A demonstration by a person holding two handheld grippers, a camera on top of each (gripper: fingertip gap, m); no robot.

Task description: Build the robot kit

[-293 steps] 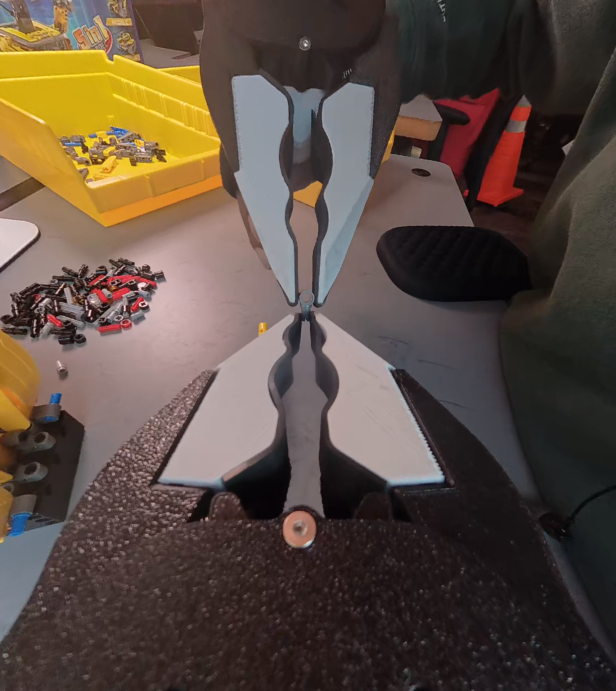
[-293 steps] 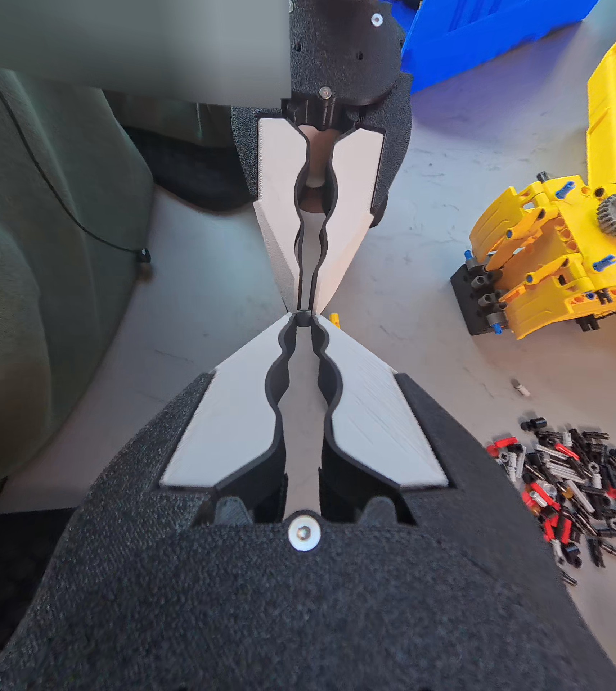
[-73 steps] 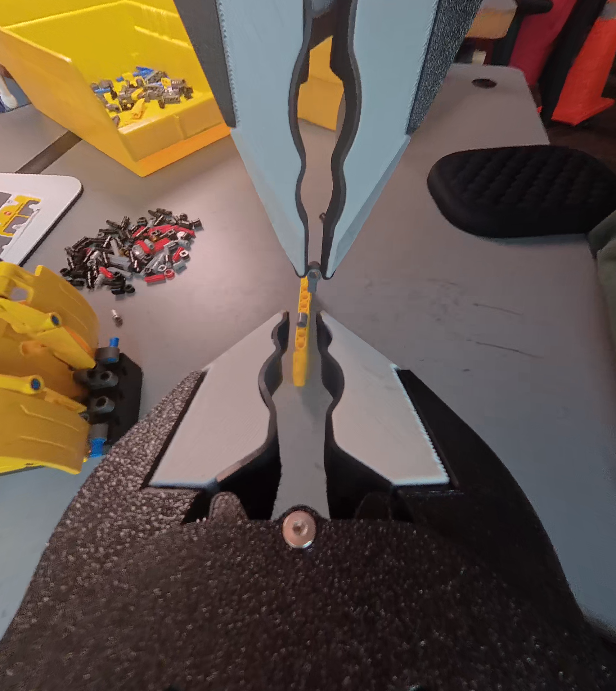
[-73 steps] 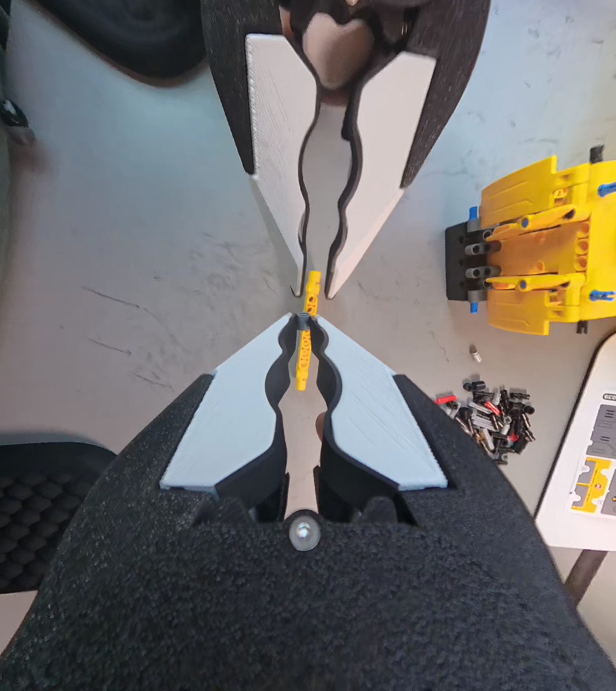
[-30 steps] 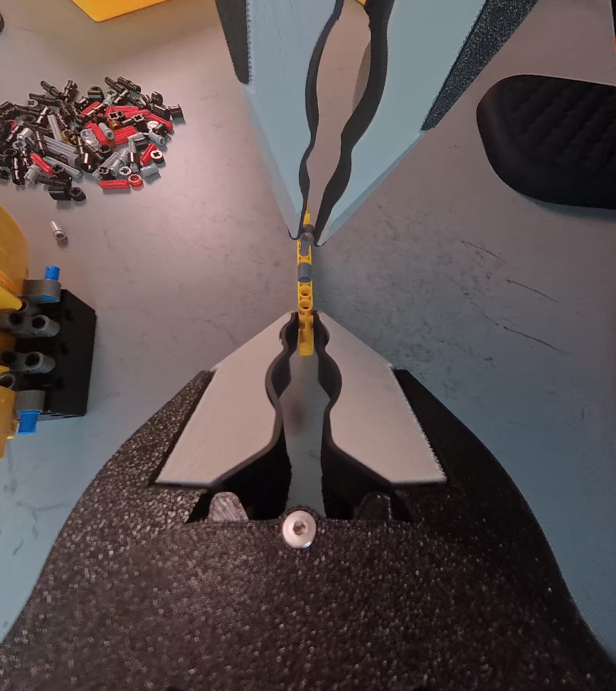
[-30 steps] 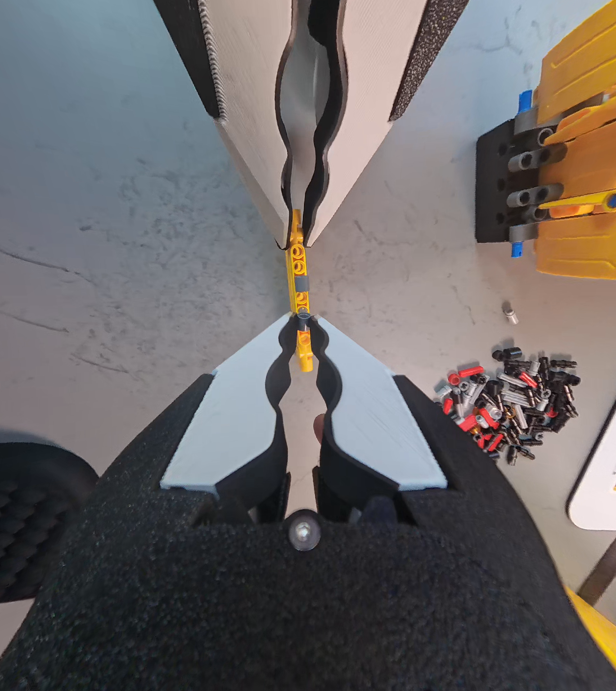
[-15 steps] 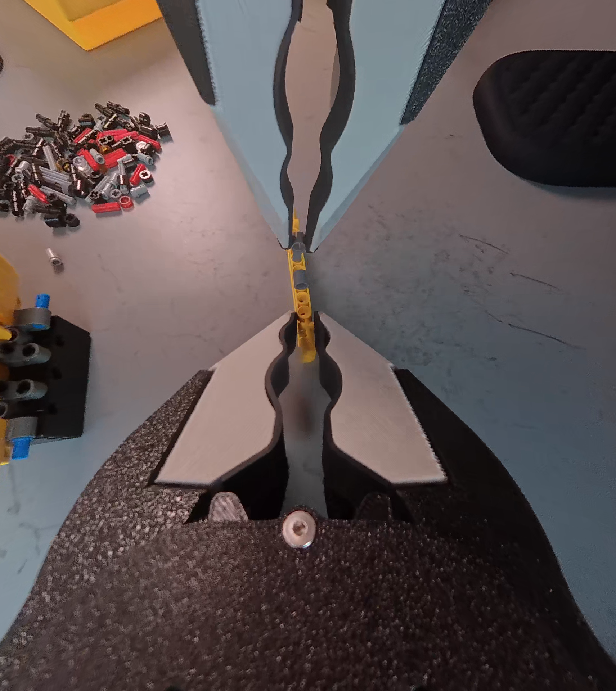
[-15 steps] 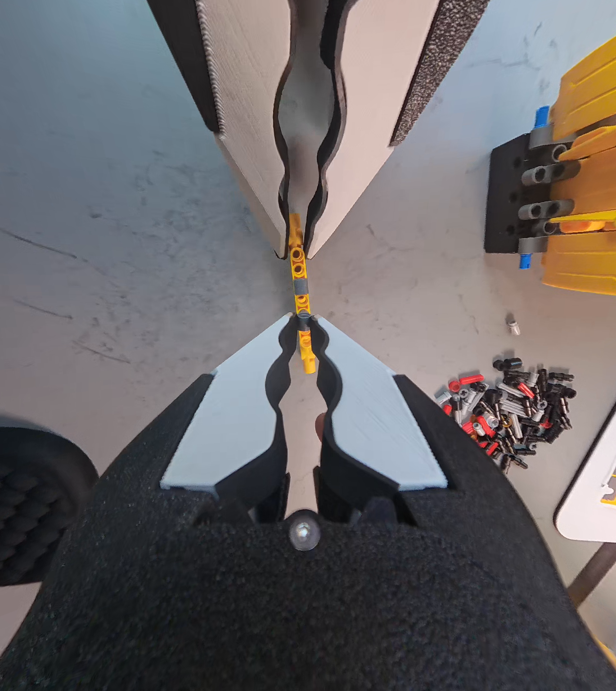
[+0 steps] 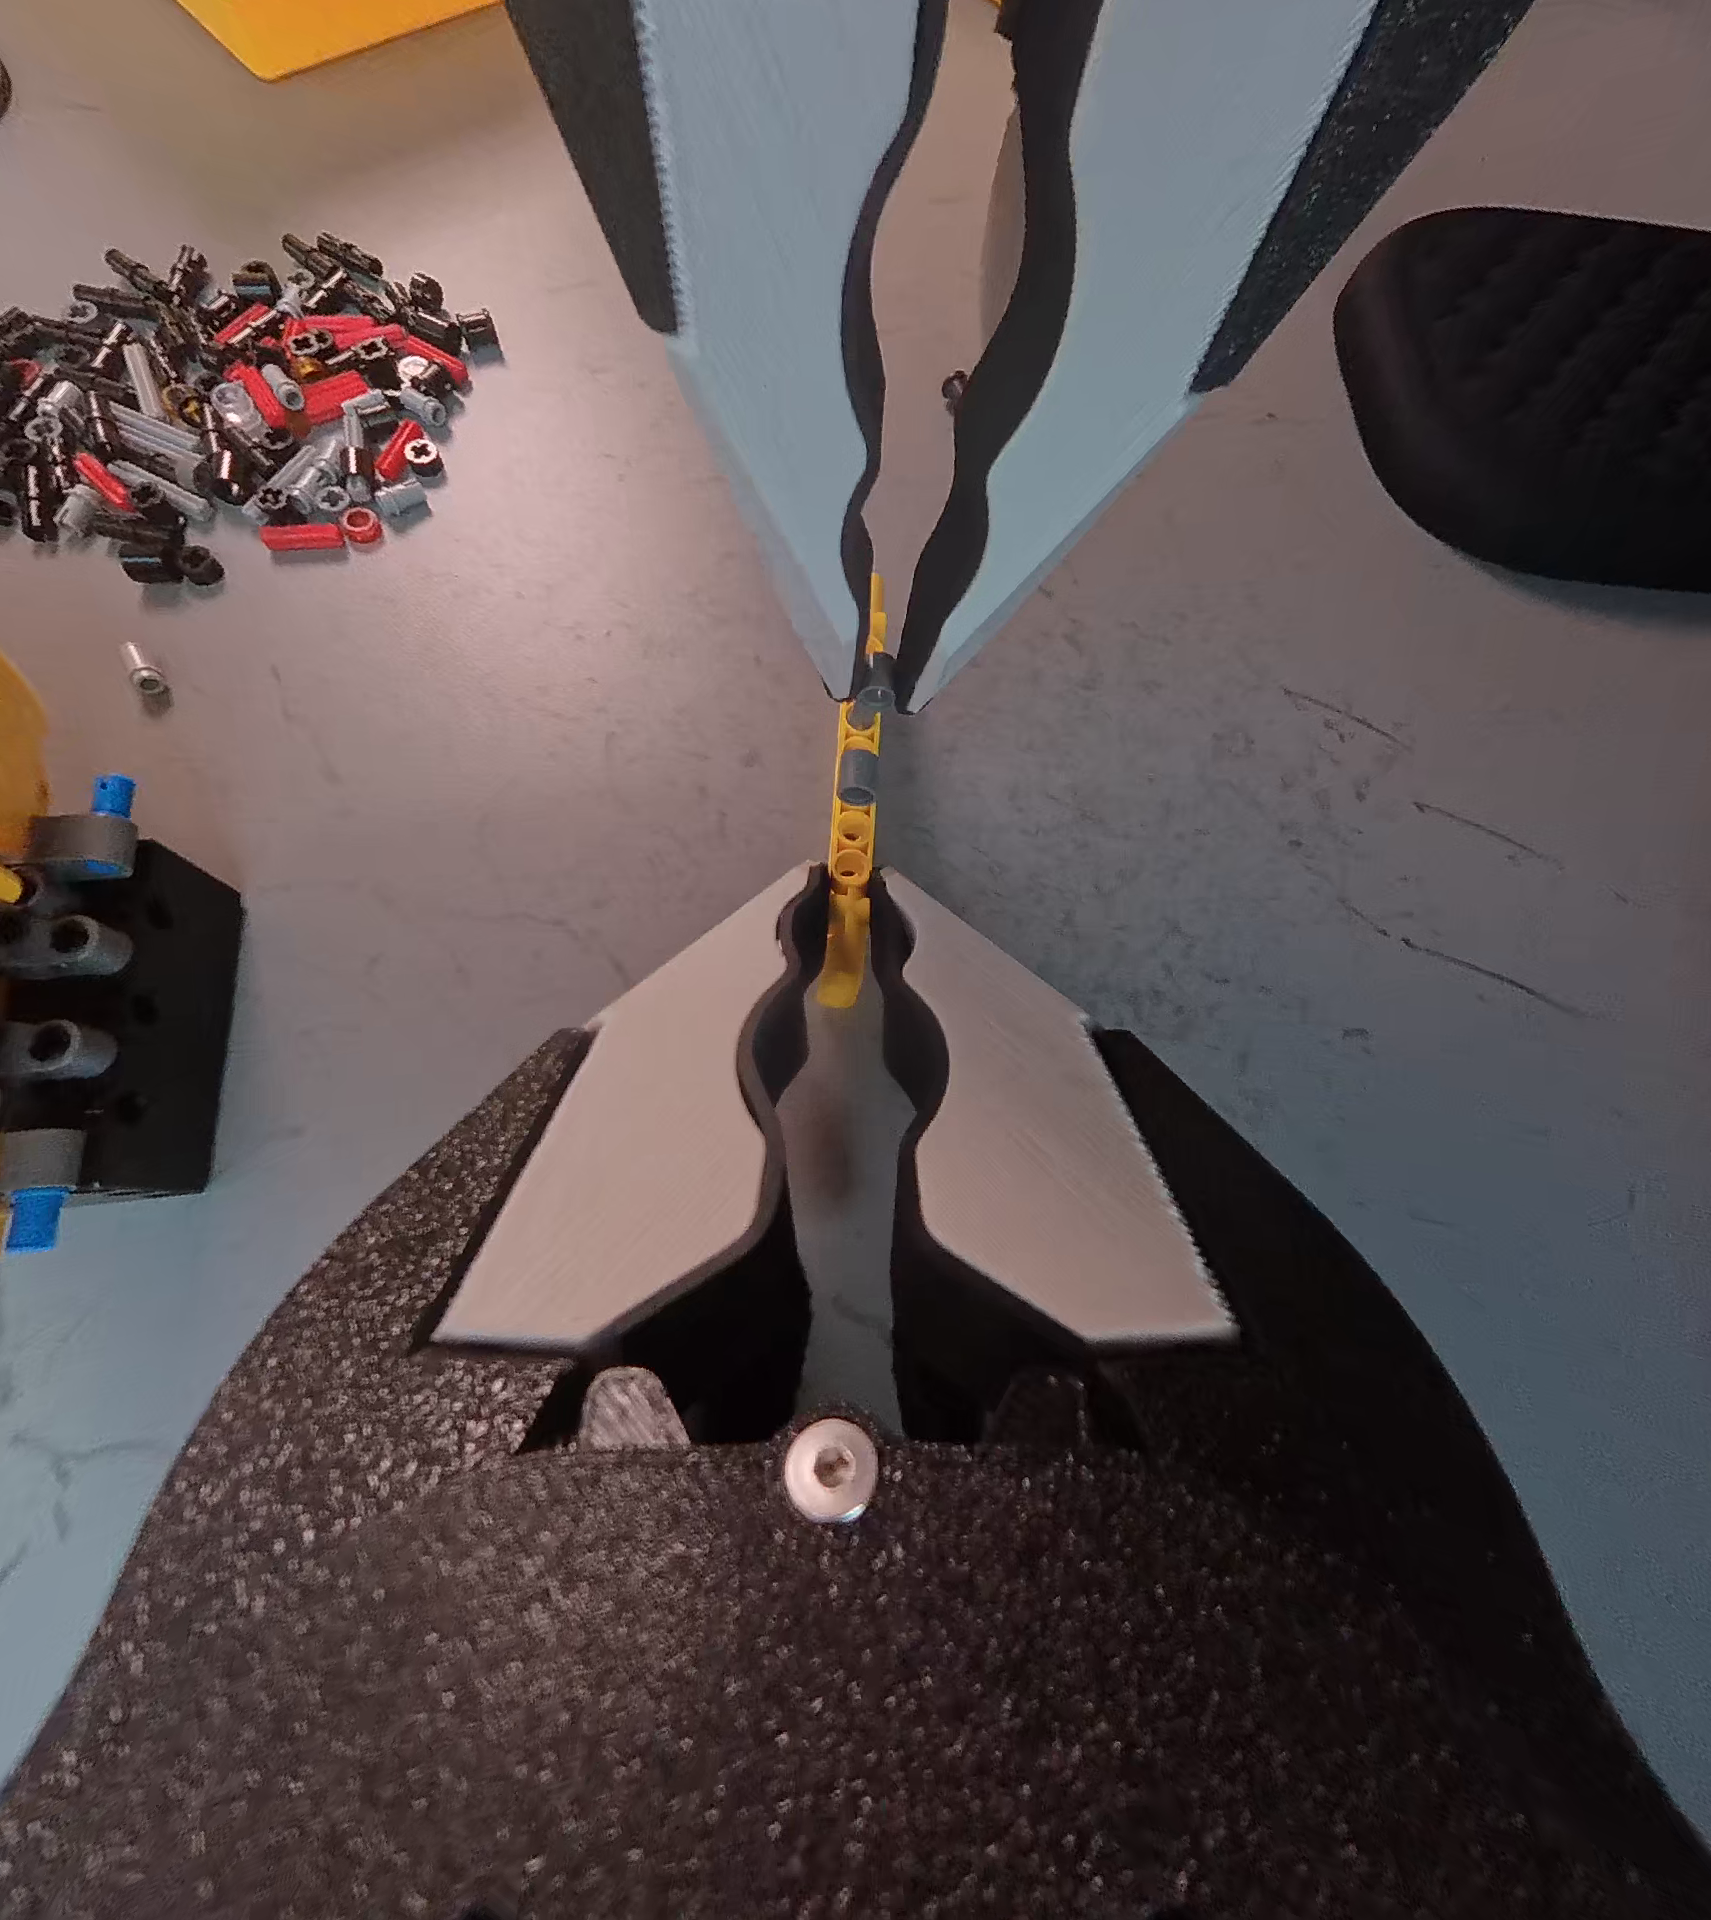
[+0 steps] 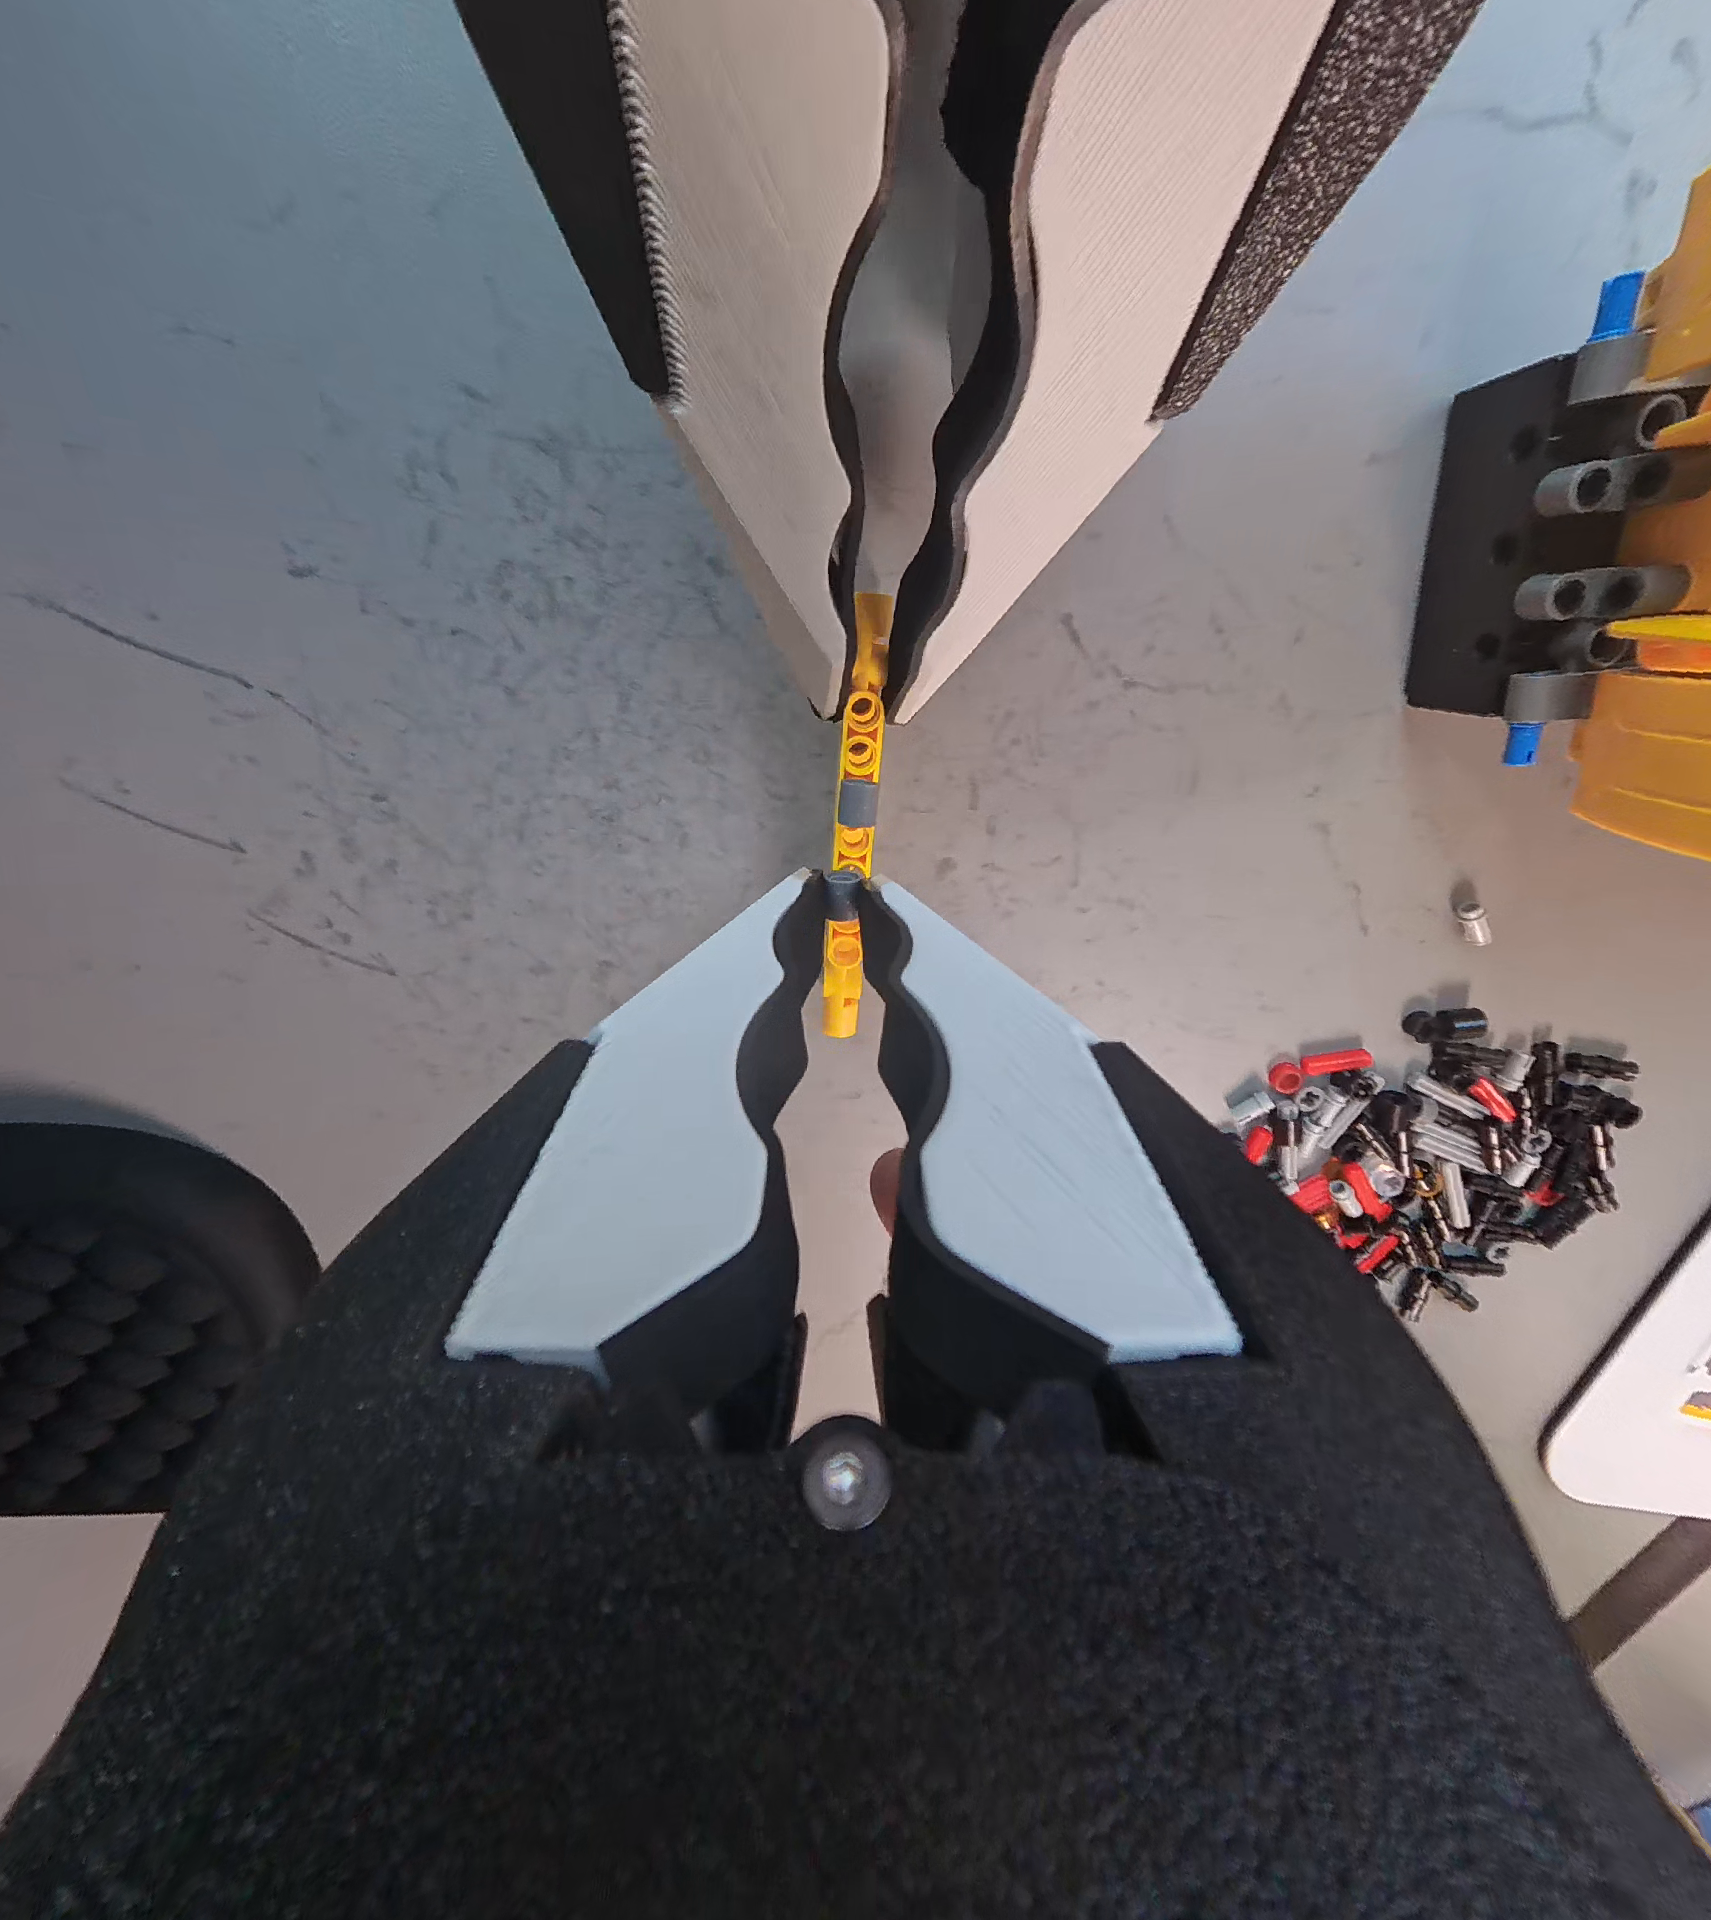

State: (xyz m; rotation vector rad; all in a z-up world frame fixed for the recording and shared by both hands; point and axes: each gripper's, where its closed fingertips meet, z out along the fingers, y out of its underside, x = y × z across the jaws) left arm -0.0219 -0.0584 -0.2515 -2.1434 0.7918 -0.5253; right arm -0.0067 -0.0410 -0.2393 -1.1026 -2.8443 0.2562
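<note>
Yellow beam (image 9: 849, 831) pinched at both ends.
Left hand-held gripper (image 9: 849, 883) and right hand-held gripper (image 10: 846, 883) both clamped shut on it (grey pins newly seated), above table (image 9: 1246, 831).

A scuffed grey tabletop (image 9: 1350, 852) with dark scratch marks fills both views. A black padded armrest with a dimpled surface (image 9: 1599, 405) sits beyond its edge. A dark seam (image 10: 1620, 1590) runs across the table near a white rounded board (image 10: 1682, 1382).
</note>
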